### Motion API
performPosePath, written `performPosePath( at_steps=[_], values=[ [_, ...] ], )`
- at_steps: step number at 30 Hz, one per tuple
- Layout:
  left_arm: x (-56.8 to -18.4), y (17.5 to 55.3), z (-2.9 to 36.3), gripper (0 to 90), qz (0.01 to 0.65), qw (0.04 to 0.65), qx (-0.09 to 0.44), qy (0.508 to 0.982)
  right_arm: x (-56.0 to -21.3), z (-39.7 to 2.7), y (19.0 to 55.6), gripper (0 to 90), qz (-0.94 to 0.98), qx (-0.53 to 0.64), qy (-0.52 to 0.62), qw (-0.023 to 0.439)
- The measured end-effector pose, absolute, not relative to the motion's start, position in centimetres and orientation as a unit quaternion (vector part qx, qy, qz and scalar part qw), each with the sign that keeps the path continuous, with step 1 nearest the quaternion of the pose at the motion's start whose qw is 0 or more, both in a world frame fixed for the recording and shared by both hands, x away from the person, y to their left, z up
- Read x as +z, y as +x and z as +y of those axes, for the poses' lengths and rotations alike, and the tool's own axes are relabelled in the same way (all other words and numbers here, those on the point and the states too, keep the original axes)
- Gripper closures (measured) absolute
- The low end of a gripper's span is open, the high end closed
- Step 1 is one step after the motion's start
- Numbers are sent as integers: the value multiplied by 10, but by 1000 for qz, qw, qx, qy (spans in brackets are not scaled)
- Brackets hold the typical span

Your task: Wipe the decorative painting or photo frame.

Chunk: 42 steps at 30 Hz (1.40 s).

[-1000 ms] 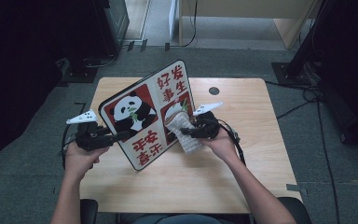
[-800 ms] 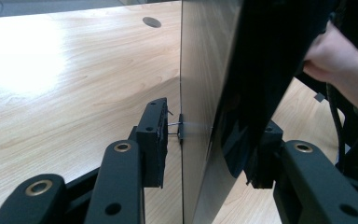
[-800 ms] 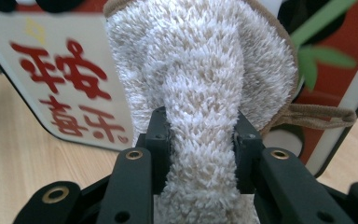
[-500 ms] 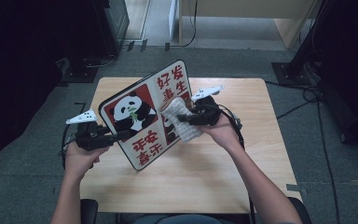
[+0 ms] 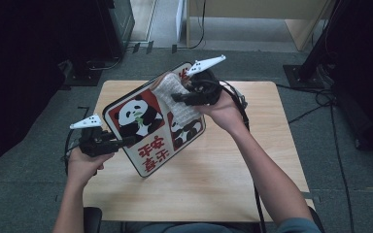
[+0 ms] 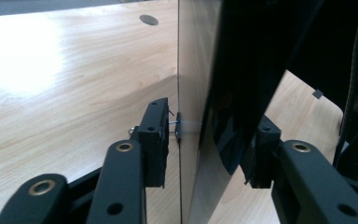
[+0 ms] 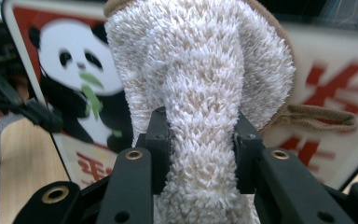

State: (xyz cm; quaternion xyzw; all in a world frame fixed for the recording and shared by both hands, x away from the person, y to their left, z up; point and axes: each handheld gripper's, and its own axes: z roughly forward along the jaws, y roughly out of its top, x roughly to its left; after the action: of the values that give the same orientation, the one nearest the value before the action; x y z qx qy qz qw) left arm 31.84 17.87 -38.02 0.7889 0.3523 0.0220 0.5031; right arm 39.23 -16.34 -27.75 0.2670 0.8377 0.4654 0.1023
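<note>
A panda sign board (image 5: 141,121) with red panels and Chinese characters stands tilted above the wooden table (image 5: 233,165). My left gripper (image 5: 128,141) is shut on its lower left edge; the jaws have just been closing, with the board (image 6: 193,93) between them (image 6: 209,140). My right gripper (image 5: 177,97) is shut on a fluffy white cloth (image 5: 172,90) near the board's top corner. In the right gripper view the cloth (image 7: 200,70) bulges out from between the jaws (image 7: 200,135) against the panda picture (image 7: 65,70).
A round cable hole (image 6: 148,19) sits in the tabletop at the far side. A dark cabinet (image 5: 111,19) stands behind the table on the left. Cables (image 5: 320,97) lie on the grey floor to the right.
My right gripper has risen with the cloth, sliding from the board's middle up to its top corner. The left gripper and the board have stayed put.
</note>
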Motion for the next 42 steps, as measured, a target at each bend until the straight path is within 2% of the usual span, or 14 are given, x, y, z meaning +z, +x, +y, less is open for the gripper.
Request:
performPosePath(
  at_steps=[6, 14, 42],
  values=[
    [-380, 318, 179, 643, 349, 505, 25, 789, -262, -150, 394, 673, 840, 465, 257, 111],
    [-379, 317, 181, 698, 340, 508, 31, 791, -272, -142, 392, 673, 848, 454, 246, 121],
    [-378, 316, 181, 678, 339, 511, 43, 789, -301, -143, 387, 673, 850, 454, 253, 89]
  ],
)
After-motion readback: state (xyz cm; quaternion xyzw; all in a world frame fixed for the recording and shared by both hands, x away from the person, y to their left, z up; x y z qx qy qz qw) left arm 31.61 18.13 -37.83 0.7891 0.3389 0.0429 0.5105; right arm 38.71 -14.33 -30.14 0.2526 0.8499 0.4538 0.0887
